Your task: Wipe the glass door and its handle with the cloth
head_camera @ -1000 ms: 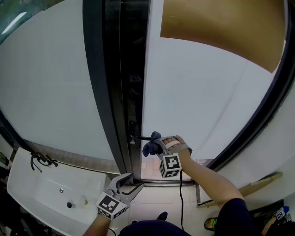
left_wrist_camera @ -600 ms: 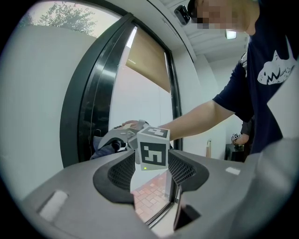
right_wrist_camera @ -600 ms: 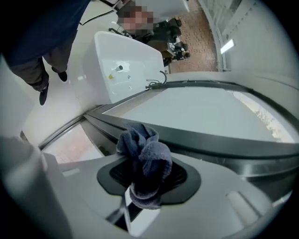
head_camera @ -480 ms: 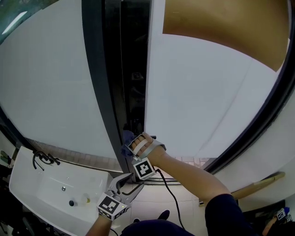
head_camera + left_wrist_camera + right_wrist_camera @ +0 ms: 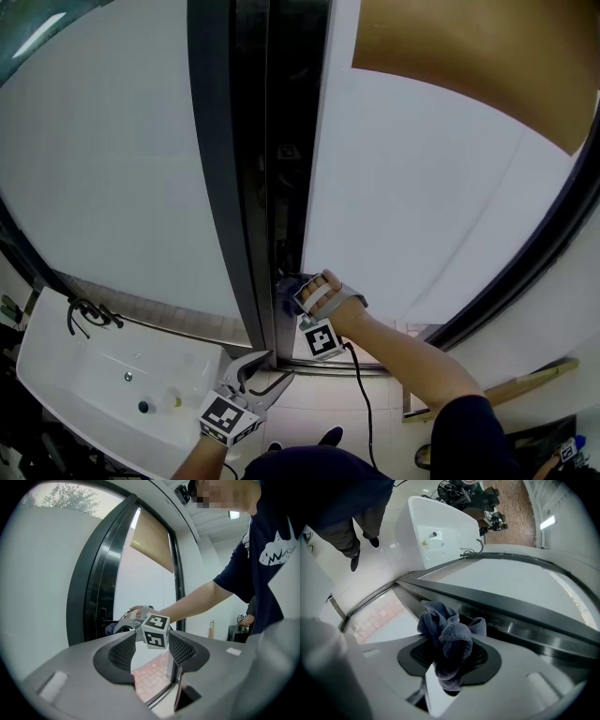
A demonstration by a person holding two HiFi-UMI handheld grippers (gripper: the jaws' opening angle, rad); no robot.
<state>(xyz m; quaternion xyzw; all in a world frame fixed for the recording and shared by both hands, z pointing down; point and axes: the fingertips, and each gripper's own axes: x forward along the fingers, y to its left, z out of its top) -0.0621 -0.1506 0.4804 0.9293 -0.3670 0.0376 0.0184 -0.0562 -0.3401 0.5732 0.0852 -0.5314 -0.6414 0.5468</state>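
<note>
- Head view: right gripper is up at the dark door frame, approx. handle height, w/ the blue cloth bunched at its tip against the frame edge; handle is hidden behind cloth and hand here; the frosted glass door lies just right of it, wide and bare, so there's ample room for sweeps; left gripper hangs low beside the white basin, well apart from the door, prob. parked out of the way.
- Left gripper view: left gripper has jaws spread, nothing between them; through the gap shows the right gripper's marker cube; black lever handle sits on the frame just beyond the cloth.
- Right gripper view: right gripper is clamped on the cloth; the wad bulges out front, so fabric, not pads, would meet the surface; the frame runs across just ahead; actual contact can't be told.
</note>
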